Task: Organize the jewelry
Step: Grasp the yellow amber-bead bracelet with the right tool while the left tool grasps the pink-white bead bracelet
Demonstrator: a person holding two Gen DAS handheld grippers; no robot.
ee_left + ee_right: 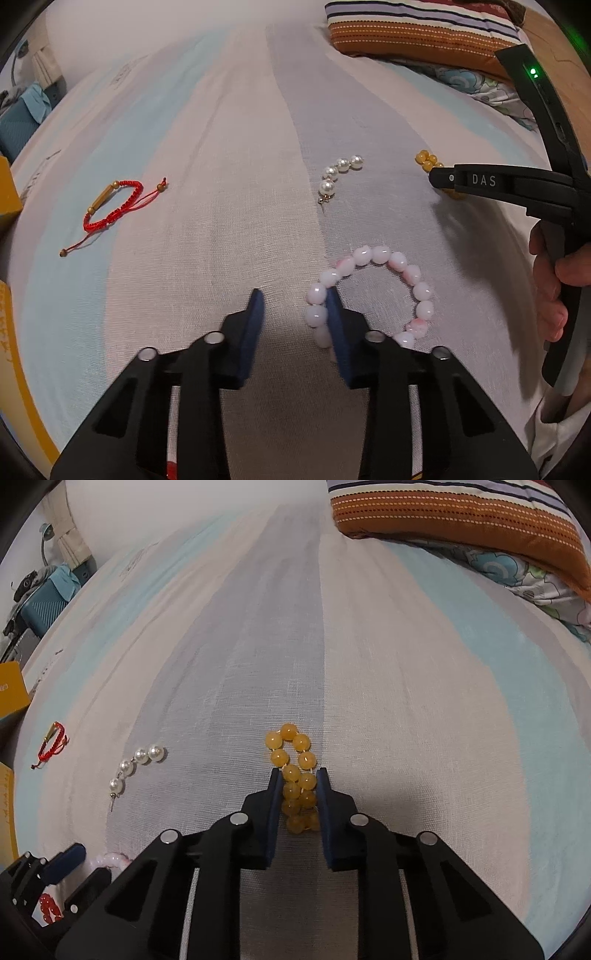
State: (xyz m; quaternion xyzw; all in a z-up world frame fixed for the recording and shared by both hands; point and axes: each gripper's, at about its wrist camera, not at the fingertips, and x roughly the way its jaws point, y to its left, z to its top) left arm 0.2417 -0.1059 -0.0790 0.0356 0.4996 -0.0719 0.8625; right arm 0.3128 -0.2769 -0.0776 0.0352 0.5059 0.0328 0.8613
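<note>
Four pieces lie loose on the striped bed sheet (406, 701); nothing looks sorted yet. The right claw (298, 771) pinches the yellow bead bracelet (293, 771). The left claw (295, 295), narrowed, straddles the pink bead bracelet (373, 254), apparently gripping nothing. The red cord bracelet (110, 206) and pearl strand (338, 173) lie untouched.

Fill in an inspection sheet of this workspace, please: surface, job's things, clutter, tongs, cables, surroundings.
Surface: pale striped bed sheet.
Job's things: pink bead bracelet, pearl strand, red cord bracelet, yellow bead bracelet, lying apart.
Clutter: yellow box at the left edge.
Tongs: left tongs open, some pink beads between the fingers; right tongs shut on the yellow bead bracelet.
Cables: nothing seen.
Surroundings: striped pillow at the far end.
</note>
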